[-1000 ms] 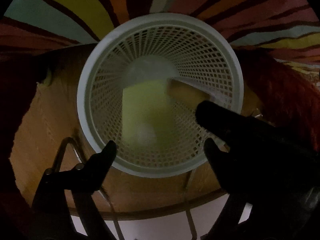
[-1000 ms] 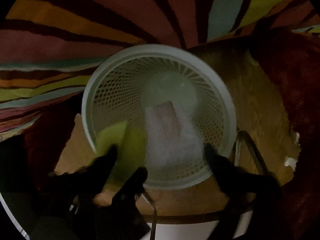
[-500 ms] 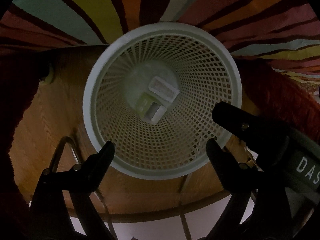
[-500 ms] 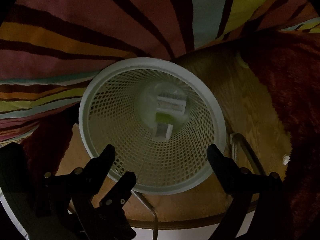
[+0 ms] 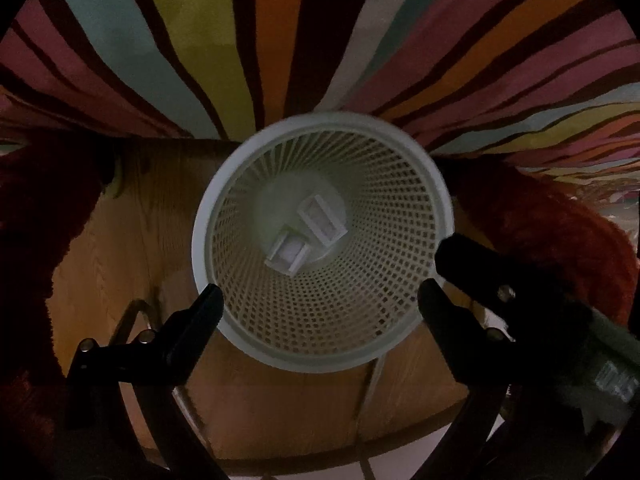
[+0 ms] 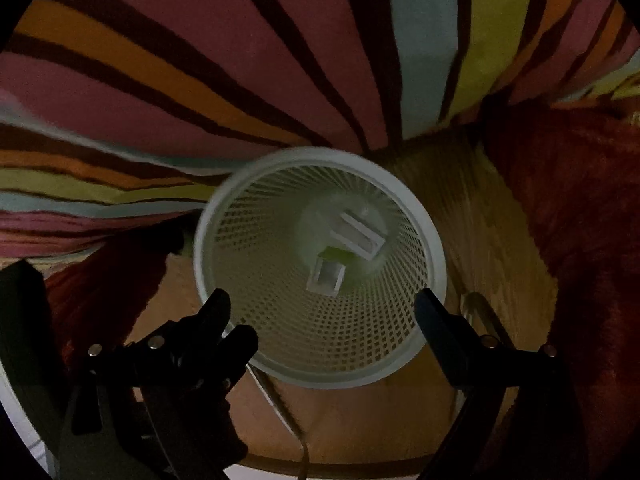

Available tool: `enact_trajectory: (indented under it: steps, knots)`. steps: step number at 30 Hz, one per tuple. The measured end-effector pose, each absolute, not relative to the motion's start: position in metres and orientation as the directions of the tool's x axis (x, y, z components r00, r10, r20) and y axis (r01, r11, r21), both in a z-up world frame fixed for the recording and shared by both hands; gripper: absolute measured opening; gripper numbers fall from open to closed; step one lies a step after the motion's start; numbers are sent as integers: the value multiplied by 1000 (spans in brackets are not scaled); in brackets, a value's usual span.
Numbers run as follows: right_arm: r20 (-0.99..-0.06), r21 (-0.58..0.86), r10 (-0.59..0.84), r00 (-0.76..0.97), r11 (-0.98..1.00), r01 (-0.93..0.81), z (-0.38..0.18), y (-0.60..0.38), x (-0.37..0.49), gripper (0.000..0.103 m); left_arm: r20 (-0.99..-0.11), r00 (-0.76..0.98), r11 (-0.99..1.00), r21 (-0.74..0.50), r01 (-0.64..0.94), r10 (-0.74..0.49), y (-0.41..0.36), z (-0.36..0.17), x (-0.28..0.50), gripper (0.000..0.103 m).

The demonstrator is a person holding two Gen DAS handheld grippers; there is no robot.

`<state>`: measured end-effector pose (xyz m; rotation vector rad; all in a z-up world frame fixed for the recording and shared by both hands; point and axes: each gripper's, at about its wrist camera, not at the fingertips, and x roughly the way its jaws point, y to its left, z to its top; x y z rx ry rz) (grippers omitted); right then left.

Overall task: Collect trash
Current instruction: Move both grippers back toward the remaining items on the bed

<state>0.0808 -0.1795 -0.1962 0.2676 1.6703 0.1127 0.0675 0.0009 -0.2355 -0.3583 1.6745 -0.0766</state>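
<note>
A white mesh waste basket (image 5: 400,340) stands on a wooden floor, seen from above in both views (image 6: 416,344). Two small white boxes lie on its bottom (image 5: 322,224) (image 5: 289,252), also in the right wrist view (image 6: 358,234) (image 6: 326,276), with a bit of green under one. My left gripper (image 5: 318,304) is open and empty above the basket's near rim. My right gripper (image 6: 322,308) is open and empty above the same rim. The other gripper's dark finger (image 5: 480,268) shows at the right of the left view.
A striped multicoloured rug (image 5: 280,40) lies beyond the basket. Dark red fluffy fabric (image 6: 568,200) lies at the sides. Metal wire legs (image 5: 132,316) cross the wooden floor (image 5: 132,240) near the basket. A pale floor edge shows at the bottom.
One second ago a green and a white piece were falling into the basket; now they rest on its bottom. Both grippers have risen and pulled back, so the basket looks smaller.
</note>
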Motion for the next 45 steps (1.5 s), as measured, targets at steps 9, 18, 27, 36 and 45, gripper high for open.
enact_trajectory:
  steps: [9,18,27,36,45]
  knots:
    - [-954,294,288,83,953,75,-135,-186,77,95,-954,64,939,-301,-165,-294,9,-185,63,95]
    - [-900,262,237,367,965,18,-75,-200,72,95,-917,270,937,-332,-111,-293,22,-121,52,95]
    - [-763,182,201,615,979,-95,-27,-200,76,95,-822,546,977,-212,-31,-161,34,-51,59,95]
    - [-703,139,198,683,980,-141,7,-199,105,95,-736,671,993,-117,-3,-85,42,-8,80,95]
    - [-684,140,164,711,986,-92,24,-213,145,95,-730,681,994,-106,-23,-62,51,-2,130,95]
